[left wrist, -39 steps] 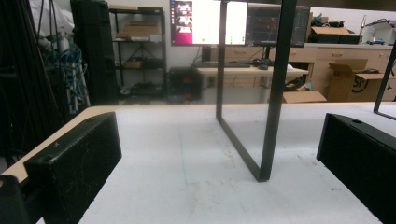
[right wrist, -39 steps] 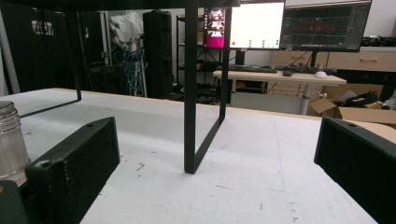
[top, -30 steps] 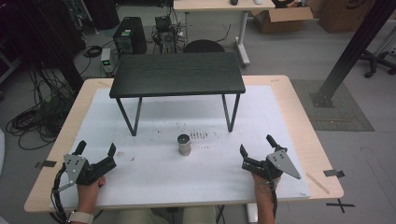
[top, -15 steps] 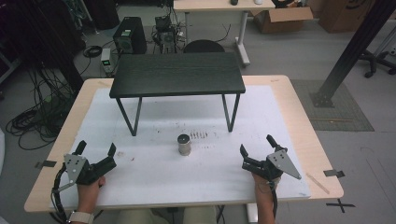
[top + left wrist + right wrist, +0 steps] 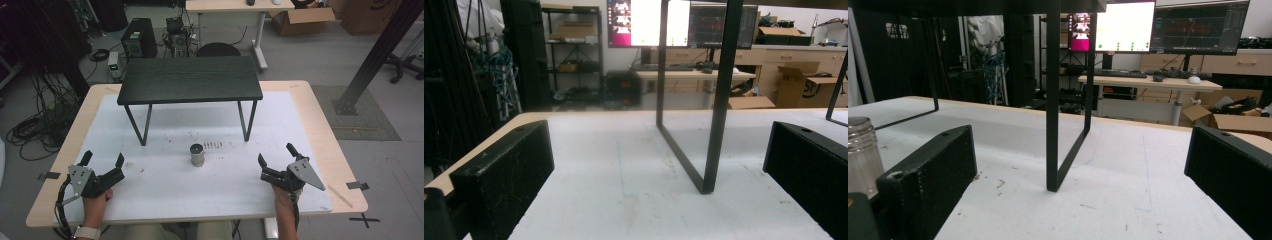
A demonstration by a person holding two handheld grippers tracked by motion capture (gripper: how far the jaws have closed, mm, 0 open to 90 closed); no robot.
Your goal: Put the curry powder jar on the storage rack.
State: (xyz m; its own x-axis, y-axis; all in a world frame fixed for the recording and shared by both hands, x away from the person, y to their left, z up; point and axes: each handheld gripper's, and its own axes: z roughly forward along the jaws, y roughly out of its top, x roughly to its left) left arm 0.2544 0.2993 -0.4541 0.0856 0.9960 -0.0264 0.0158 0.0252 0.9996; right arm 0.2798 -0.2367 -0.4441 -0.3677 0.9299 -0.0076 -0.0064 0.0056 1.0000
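I have the left tool [image 5: 102, 163] and the right tool [image 5: 277, 159] resting near the front edge of the tabletop [image 5: 320, 130], both released, jaws spread wide with nothing between them. The small jar [image 5: 197, 154] (threaded neck, no label I can read) stands upright midway between them, just ahead of the black stand [image 5: 190, 85], whose thin legs are the nearest obstacle.

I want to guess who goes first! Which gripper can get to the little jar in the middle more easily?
Probably the right gripper. The jar stands a bit nearer to it than to the left gripper, and the jar sits just beside its jaw in the right gripper view. Both grippers are open and hold nothing.
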